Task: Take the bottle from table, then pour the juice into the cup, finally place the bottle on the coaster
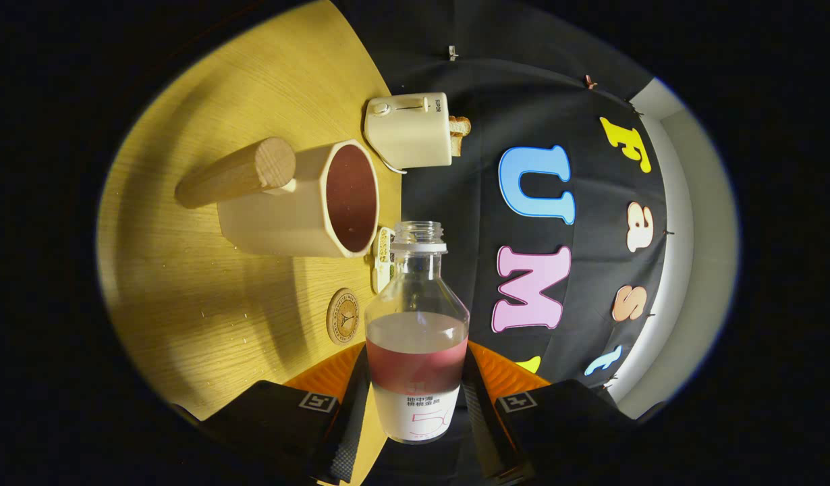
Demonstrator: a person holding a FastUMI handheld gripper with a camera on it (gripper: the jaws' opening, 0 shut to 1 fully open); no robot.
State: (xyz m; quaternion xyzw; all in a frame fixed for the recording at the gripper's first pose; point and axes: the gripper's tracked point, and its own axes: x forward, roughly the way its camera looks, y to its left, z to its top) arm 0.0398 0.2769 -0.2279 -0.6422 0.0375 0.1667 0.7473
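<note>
- Now the claw [416, 398] grips the bottle [417, 337], a finger pressed on each side.
- Tipping slowly should land the juice inside the cup [300, 202] on the desk [206, 317].

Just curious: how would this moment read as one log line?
claw: shut on juice bottle | bottle: uncapped, tipped toward cup | coaster: bare

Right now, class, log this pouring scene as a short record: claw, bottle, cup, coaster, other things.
claw: shut on the bottle, one finger on each side
bottle: cap off, part full of pink juice, tipped sideways relative to the table
cup: wooden handle, mouth beside the bottle's neck
coaster: round, bare, between cup and claw
other things: toaster beyond the cup
</note>
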